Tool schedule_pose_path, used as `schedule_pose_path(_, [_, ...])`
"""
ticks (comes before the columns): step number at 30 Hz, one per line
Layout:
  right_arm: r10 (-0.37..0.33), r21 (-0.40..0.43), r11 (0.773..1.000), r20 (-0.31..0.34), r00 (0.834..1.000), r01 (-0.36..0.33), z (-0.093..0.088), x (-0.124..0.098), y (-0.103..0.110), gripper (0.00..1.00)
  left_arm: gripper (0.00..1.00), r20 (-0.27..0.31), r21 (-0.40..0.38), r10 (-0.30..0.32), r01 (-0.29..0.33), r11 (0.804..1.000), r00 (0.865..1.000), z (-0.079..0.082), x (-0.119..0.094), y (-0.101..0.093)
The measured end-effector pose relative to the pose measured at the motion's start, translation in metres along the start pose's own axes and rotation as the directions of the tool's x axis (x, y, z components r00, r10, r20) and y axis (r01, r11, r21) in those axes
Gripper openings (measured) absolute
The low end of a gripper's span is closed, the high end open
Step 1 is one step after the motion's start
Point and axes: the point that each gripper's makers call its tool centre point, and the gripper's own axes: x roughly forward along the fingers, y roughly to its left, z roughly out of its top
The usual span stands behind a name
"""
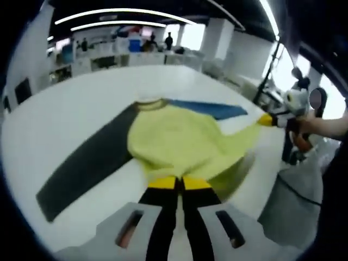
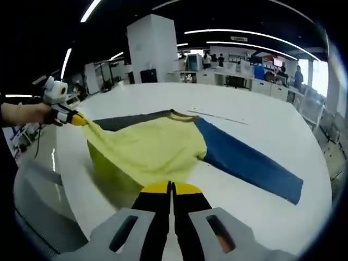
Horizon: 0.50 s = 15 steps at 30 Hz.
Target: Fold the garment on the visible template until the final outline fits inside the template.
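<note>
Both my grippers, left (image 1: 179, 182) and right (image 2: 172, 188), pinch the soft yellow knit sweater's (image 2: 152, 149) hem; uneven pulling could drag it off the dark blue-and-black template (image 2: 250, 160).

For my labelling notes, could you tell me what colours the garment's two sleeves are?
One long sleeve is blue, the other sleeve dark grey; the right gripper view shows blue best.

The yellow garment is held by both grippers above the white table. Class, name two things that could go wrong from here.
1. Both grippers, left and right, pinch only the edge of the yellow garment; it looks stretched between them, so an edge could slip out.
2. The garment's lifted side hangs near the rim of the white table, and the cloth already bunches there; laid down like this, it may overlap the dark template strip unevenly.
</note>
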Motion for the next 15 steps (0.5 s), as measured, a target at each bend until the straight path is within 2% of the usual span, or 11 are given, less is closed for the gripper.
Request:
schedule_pose_path(6, [-0.012,-0.051,0.999,-0.001,1.0,0.011,0.019,0.026,-0.027,0.01,0.0,-0.002,0.023,0.026,-0.026,0.999,1.0,0.018,0.024,0.024])
schedule_pose_path(15, [-0.014,-0.085,0.996,-0.045,0.999,0.01,0.022,0.066,-0.051,0.01,0.0,-0.059,0.04,0.042,-0.04,0.998,0.997,0.013,0.055,0.049])
